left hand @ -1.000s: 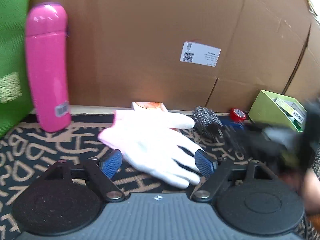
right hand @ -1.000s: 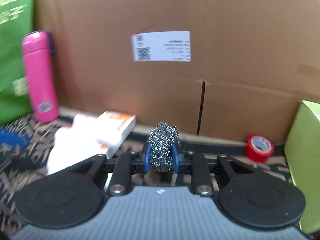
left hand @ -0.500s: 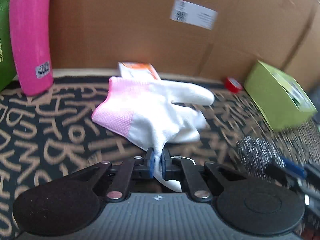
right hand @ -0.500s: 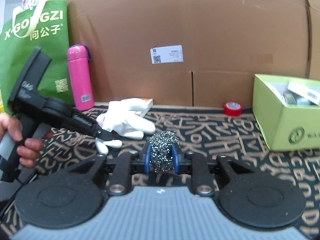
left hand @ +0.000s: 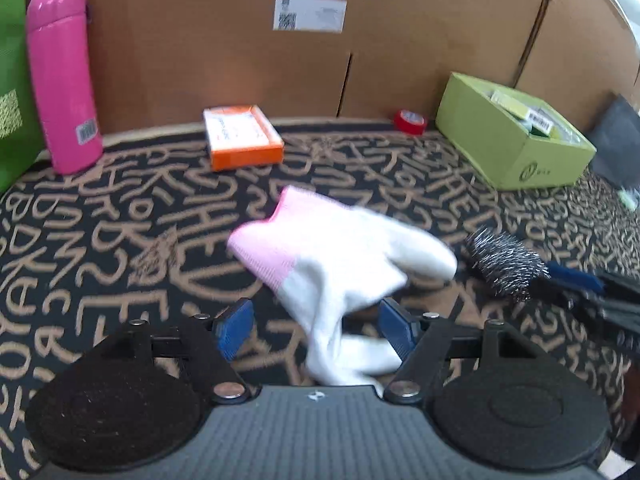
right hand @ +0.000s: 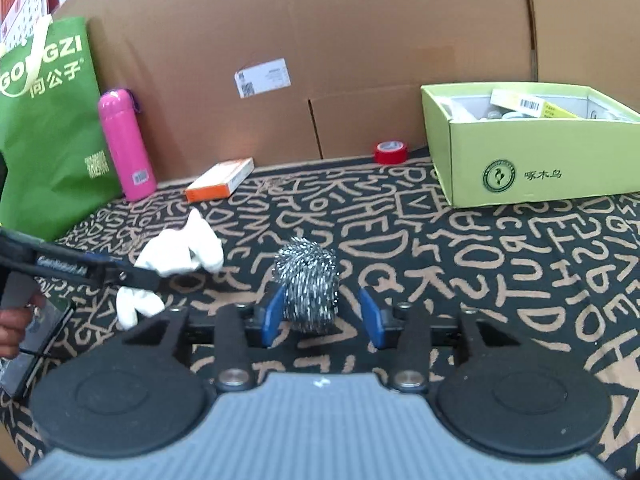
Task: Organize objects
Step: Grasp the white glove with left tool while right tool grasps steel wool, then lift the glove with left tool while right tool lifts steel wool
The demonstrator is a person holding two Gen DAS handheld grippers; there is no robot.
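Glove [left hand: 336, 256] now lies mid-mat [left hand: 120, 216], off orange box [left hand: 240, 136].

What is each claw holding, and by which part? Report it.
Nothing is held. Both claws have just been opening: the left claw stands wide around the white glove, the right claw around the steel scourer, neither clamped.

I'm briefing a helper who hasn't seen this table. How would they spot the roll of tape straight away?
Start at the big cardboard wall along the back of the patterned cloth. Follow its foot to the open lime-green box. The red tape roll lies just beside that box, by the cardboard, the only small red ring there; the orange carton is flat and rectangular.
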